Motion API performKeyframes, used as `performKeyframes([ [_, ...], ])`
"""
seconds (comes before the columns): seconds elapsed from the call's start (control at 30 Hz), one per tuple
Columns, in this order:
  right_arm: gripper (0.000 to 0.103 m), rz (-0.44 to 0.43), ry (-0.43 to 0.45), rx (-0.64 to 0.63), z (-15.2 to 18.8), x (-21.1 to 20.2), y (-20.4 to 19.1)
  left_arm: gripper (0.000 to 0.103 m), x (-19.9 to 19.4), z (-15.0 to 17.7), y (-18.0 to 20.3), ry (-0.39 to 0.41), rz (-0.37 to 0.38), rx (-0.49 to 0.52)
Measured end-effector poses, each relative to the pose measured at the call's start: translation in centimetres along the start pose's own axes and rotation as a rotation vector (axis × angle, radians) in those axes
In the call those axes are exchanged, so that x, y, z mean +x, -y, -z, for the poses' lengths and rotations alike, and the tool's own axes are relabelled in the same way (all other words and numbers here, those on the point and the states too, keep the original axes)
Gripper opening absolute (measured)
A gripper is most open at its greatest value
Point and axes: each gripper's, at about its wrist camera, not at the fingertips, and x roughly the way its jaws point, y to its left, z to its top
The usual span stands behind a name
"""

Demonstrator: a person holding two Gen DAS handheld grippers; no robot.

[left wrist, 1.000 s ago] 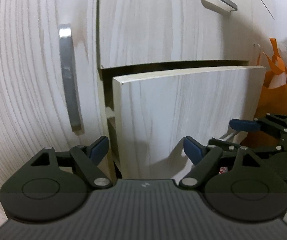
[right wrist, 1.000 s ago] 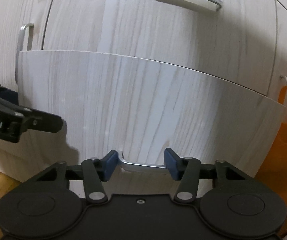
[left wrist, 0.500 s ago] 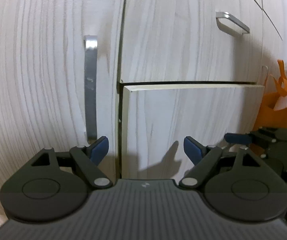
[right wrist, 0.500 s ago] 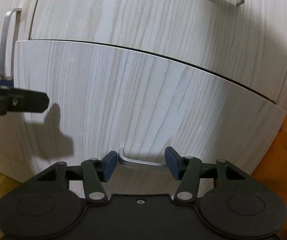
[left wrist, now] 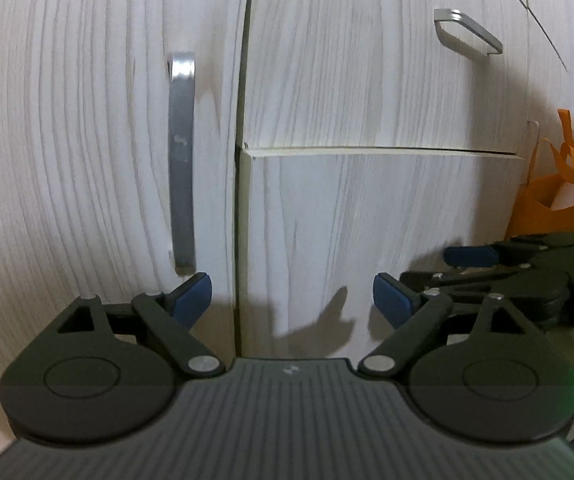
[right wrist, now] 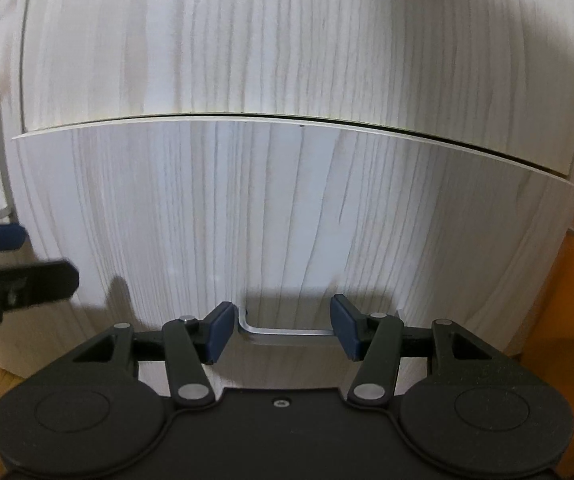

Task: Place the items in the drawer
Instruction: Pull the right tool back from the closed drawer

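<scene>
- Showing pale wood-grain laminate, the drawer (right wrist: 287,208) front stands nearly flush under the panel above, a thin dark gap along its top edge.
- Its flat brushed-metal handle (right wrist: 287,331) lies between the right gripper (right wrist: 282,329) fingers, blue pads apart from it, unclenched.
- Left gripper (left wrist: 291,294) faces the drawer's left edge, empty, its jaws opening.
- A vertical metal door handle (left wrist: 182,160) stands left; an orange fabric bag (left wrist: 547,196) sits right.

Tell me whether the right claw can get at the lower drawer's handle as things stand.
Probably yes. The right claw sits straight in front of the drawer handle, its pads apart to either side of the bar, nothing between them. The left claw, jaws opening, hangs off to the side.
</scene>
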Motion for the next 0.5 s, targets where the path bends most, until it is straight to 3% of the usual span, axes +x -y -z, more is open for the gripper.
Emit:
performKeyframes([
  [0.3,0.061,0.007,0.004,-0.043,2.1,-2.2,0.1,0.090,-0.1,0.1,0.2,-0.025,0.001,-0.009],
  [0.5,0.064,-0.013,0.016,-0.027,3.5,-3.8,0.7,0.096,-0.6,0.2,0.2,-0.043,0.011,-0.018],
])
